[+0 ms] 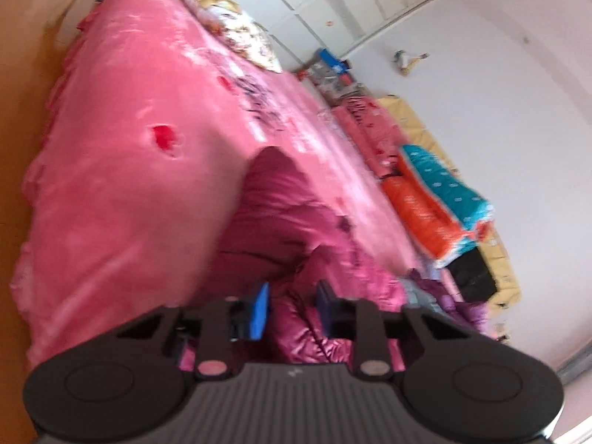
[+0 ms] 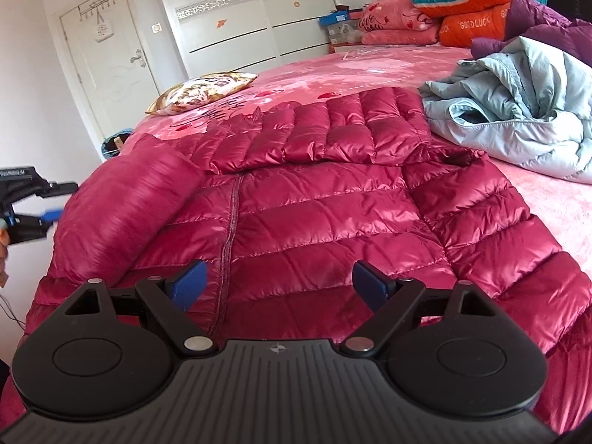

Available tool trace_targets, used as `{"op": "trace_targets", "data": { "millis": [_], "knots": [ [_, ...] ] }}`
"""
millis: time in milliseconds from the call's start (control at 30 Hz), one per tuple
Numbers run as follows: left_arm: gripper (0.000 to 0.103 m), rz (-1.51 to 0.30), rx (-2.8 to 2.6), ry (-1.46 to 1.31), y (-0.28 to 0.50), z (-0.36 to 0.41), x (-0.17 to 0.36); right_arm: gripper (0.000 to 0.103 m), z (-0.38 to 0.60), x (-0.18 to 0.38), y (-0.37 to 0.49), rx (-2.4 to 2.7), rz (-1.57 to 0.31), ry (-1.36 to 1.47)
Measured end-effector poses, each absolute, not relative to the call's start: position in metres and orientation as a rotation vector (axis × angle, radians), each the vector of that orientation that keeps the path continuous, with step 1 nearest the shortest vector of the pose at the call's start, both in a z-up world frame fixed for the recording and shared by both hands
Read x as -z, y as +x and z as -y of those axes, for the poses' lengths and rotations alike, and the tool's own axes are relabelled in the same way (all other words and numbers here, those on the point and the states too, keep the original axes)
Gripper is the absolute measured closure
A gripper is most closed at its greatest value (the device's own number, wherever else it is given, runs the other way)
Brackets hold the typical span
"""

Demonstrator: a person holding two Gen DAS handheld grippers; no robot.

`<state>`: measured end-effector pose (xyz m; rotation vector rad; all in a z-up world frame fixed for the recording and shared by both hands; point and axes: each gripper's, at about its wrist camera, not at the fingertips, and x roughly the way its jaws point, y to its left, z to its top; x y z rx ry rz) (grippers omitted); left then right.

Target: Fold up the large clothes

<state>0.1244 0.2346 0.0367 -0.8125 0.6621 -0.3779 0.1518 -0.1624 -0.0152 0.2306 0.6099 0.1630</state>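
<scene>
Pink bedspread [image 2: 370, 70] covers the bed under a crimson puffer jacket [image 2: 314, 214]; white wardrobe [image 2: 240, 14] behind; left gripper [image 1: 292, 305] clamps its sleeve, right gripper [image 2: 277, 283] gapes.

It was a bedroom in a home. A wide bed under a plush pink blanket [image 2: 388, 70] filled most of the room, with a tiger-print cushion [image 2: 201, 90] lying on it and folded pink, orange and teal quilts [image 2: 458, 3] stacked at its head. A tall white sliding-door wardrobe [image 2: 240, 18] stood along the wall beside a white panelled door [image 2: 111, 63] with hooks hung over its top.
</scene>
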Motion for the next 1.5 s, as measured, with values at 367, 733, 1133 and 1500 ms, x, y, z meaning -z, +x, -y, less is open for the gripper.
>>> {"op": "trace_targets", "data": {
  "millis": [367, 733, 1133, 1500],
  "knots": [
    [0.083, -0.768, 0.645, -0.720, 0.116, -0.099, -0.044, 0.000, 0.182, 0.012, 0.150, -0.126, -0.574, 0.332],
    [0.060, -0.888, 0.778, -0.474, 0.083, 0.003, -0.038, 0.000, 0.260, 0.019, 0.130, 0.047, -0.546, 0.627],
    [0.042, -0.860, 0.688, -0.236, 0.041, -0.043, -0.051, 0.000, 0.273, 0.028, 0.114, -0.120, -0.584, 0.803],
    [0.041, -0.871, 0.641, -0.193, 0.056, -0.076, -0.027, 0.002, 0.245, 0.036, 0.120, -0.165, -0.731, 0.686]
  ]
}}
